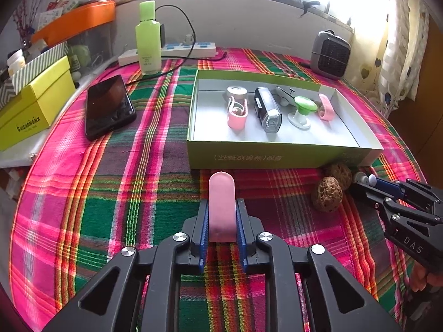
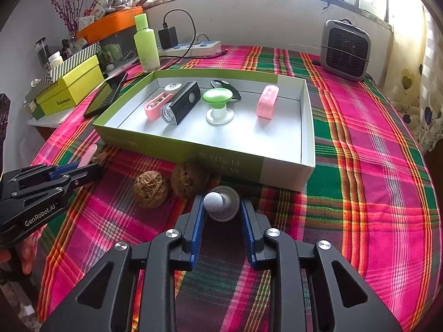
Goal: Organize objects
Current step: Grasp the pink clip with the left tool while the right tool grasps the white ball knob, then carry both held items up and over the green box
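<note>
Left wrist view: the left gripper (image 1: 221,215) has its jaws clamped on a flat pink piece (image 1: 221,204), held upright just near of the green box (image 1: 277,156), probably so it can clear the near wall. Inside lie the pink holder (image 1: 236,114) and black light (image 1: 267,109).

Right wrist view: the right gripper (image 2: 223,210) has its jaws apart around a white knob (image 2: 220,203) resting on the surface beside the box, not gripping it. Two walnuts (image 2: 166,185) wait to the left.

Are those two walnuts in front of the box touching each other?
Cannot tell. In the right wrist view the left walnut and right walnut sit side by side, but shadow hides whether they meet.
</note>
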Motion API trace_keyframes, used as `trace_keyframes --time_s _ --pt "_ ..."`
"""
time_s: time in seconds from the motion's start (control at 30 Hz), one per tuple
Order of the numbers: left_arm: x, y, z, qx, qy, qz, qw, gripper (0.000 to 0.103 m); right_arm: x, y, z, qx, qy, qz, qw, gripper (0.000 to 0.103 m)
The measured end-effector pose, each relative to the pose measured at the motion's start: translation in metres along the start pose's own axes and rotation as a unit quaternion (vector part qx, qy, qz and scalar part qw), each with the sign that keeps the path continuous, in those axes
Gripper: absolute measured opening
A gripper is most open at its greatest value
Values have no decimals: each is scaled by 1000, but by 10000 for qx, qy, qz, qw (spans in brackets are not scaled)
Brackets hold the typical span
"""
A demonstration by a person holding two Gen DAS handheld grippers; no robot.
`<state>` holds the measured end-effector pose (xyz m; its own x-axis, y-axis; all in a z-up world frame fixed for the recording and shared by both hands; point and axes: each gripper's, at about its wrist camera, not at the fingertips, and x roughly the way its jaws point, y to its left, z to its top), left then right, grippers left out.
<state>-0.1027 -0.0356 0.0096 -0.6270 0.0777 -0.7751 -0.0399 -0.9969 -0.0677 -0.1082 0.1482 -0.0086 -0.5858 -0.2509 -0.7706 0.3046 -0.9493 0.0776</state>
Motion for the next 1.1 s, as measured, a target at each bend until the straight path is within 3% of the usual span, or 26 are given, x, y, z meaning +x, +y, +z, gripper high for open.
trace_keyframes --time_s 1.1 --pt "-20 -21 29 255 -402 -312 9984 16 -26 1 22 110 -432 147 9989 27"
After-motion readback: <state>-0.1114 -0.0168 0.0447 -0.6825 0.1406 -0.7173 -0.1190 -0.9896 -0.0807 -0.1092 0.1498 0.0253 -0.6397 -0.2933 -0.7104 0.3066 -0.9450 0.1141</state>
